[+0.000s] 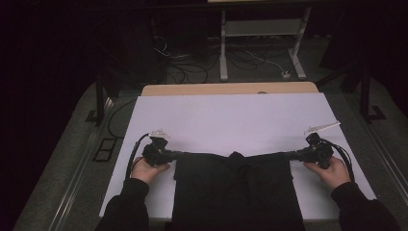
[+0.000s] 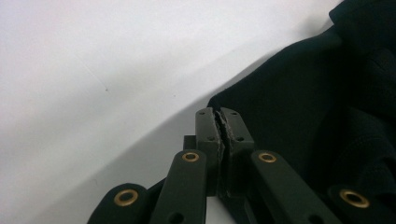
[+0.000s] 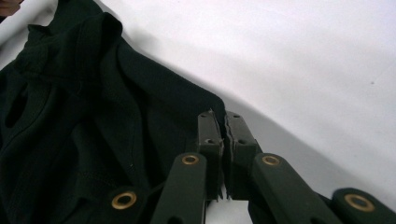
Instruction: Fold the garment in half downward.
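Black garment (image 1: 235, 187) lies flat on the white tabletop (image 1: 231, 115), near edge, centred between your two hands. It looks like a collared shirt: the collar bump sits at the middle of its far edge, and the body runs toward you and hangs off the near edge of the tabletop.

Your left gripper (image 1: 174, 154) is at the garment's far-left corner, held level and pointing right toward the cloth. In the left gripper view the jaws are pressed together with only a thin ragged seam between the pads, and the corner of the black fabric meets their tips; you're pinching the garment edge there. Your left hand (image 1: 146, 169) grips the body from the near side, cable looping off to the left.

Your right gripper (image 1: 288, 155) mirrors it at the far-right corner, pointing left. In the right gripper view (image 3: 222, 116) the jaws are closed too, pads all but touching, fabric corner caught at the tips, with the collar and folds lying off to the far left of that view. Your right hand (image 1: 332, 171) holds it from the near side.

Past the tabletop's far edge there's a wooden strip (image 1: 231, 88), then floor with cables (image 1: 192, 62) and a grey stand (image 1: 262, 43).
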